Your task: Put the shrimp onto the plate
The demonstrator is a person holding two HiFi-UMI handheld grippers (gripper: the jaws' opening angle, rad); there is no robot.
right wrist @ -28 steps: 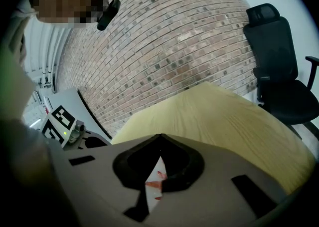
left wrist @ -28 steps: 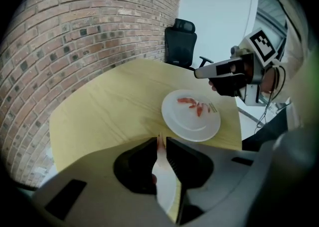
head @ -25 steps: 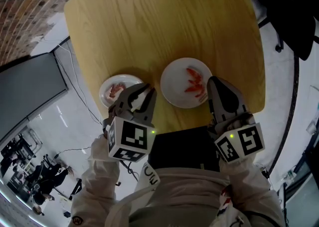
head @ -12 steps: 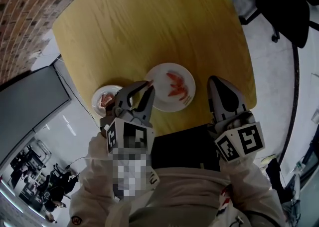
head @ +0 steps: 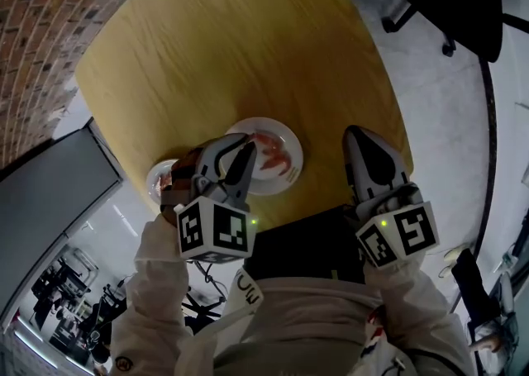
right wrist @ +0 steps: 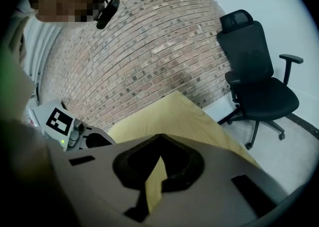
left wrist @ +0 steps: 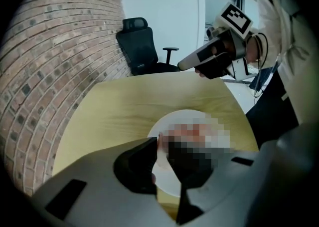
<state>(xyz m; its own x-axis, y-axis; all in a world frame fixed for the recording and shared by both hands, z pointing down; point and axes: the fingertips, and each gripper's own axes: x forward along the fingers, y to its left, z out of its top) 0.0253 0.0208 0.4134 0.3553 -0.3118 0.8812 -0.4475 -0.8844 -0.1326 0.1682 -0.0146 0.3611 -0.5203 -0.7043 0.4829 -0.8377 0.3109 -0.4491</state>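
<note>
At the far left a curved wall of rough red-brown brick (head: pixel 33 19) borders the square, round-cornered table (head: pixel 248 35), whose top is pale yellow wood with a fine straight grain. At the table's near left edge sits a small round white dish (head: pixel 153 188) with something reddish in it, half hidden behind the left gripper (head: pixel 244 151). This gripper's smooth grey tapered shells point steeply down over the near left part of the round white plate (head: pixel 296 147). In the left gripper view its jaws (left wrist: pixel 162 143) stand partly closed, with only a narrow gap between them, and pinch a thin pale pink shrimp (left wrist: pixel 158 141) at their tips, directly above the glossy plate (left wrist: pixel 184 118). Other curled orange-red shrimps (head: pixel 273 151) already lie on the plate. To the right, over the table's near right edge, the right gripper (head: pixel 359 139) is well apart from the plate. Its dark-lined jaws (right wrist: pixel 158 138) meet at the tips and are empty. At the far right, a black mesh-backed office chair (right wrist: pixel 254 81) stands on the pale floor.
</note>
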